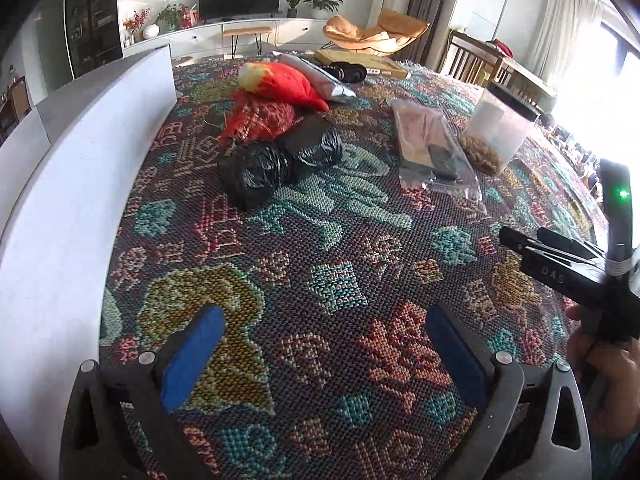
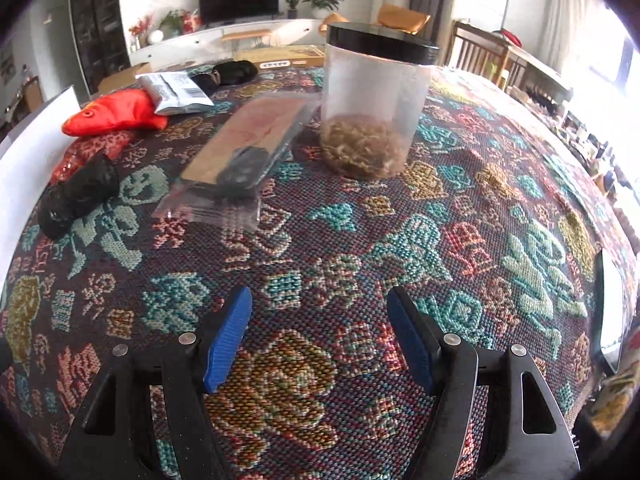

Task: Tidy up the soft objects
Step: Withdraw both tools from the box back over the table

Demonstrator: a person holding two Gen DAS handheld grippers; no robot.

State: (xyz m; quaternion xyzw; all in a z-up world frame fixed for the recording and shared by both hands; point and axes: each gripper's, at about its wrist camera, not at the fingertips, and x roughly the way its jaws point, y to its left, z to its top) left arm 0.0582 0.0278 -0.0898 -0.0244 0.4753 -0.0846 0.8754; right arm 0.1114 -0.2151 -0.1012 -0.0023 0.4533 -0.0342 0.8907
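Fish plush (image 2: 114,114) beside black bags (image 2: 78,196)

Open right claw (image 2: 320,336) above patterned cloth (image 2: 440,240)

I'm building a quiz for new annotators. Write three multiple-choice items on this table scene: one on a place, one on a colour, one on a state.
1. What lies directly beside the lidded clear jar, on its left in the right wrist view?
A. the flat clear packet
B. the red fish plush
C. the black plastic bags

2. What colour is the jar's lid?
A. white
B. black
C. red

3. How do the left gripper and right gripper stand?
A. both shut on a bag
B. one open, one shut
C. both open and empty

Answers: 1 A, the packet's far end reaches the jar. 2 B, a dark band caps the jar. 3 C, only patterned tablecloth shows between each pair of blue pads.
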